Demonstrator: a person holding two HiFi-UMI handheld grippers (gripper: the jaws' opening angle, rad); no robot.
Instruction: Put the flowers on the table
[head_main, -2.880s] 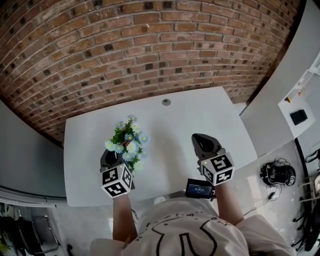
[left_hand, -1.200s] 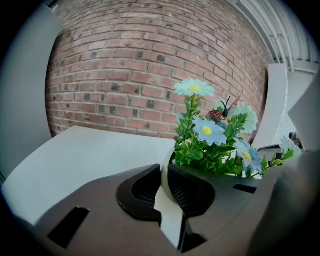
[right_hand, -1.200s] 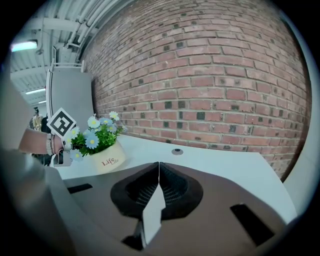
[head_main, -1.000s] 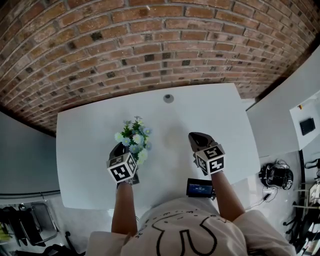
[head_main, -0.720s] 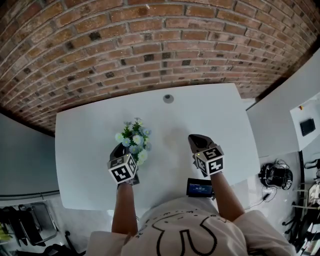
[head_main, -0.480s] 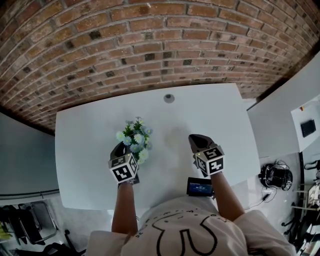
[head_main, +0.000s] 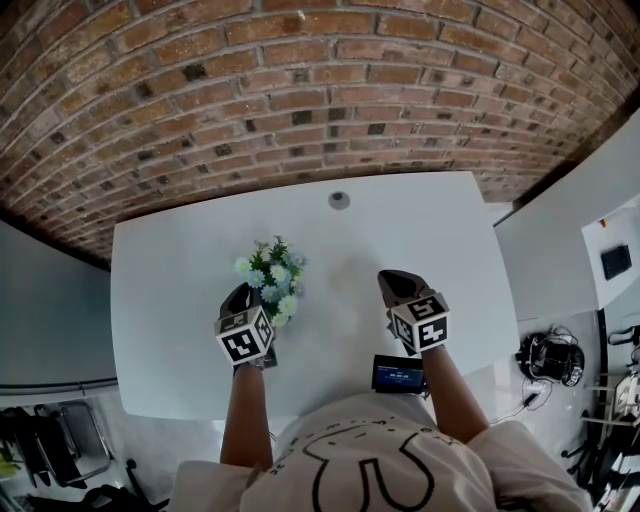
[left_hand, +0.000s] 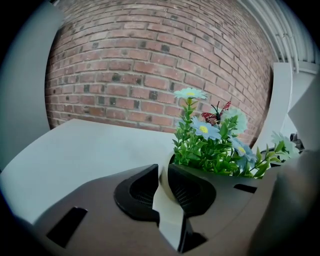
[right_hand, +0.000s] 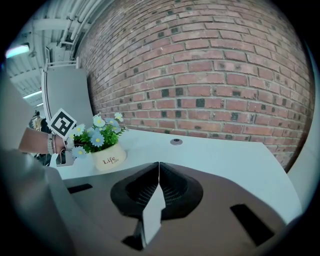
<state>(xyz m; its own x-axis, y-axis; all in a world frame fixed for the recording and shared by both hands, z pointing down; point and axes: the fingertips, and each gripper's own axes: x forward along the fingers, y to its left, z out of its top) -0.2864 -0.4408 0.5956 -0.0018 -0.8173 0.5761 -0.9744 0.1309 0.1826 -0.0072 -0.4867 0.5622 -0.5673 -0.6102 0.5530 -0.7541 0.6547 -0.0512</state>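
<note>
Left of centre near the desk's (head_main: 160, 300) front edge, the left gripper (head_main: 240, 298) clamps the cream rim of the flower pot (right_hand: 107, 157), which stands just beyond it. The right gripper (head_main: 398, 287), well apart, is closed on nothing. In the head view, blooms (head_main: 270, 283) hide the pot.

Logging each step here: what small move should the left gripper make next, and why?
Probably open the left gripper and back off: its jaws pinch the rim of the flower pot, which seems to rest on the table already.
</note>
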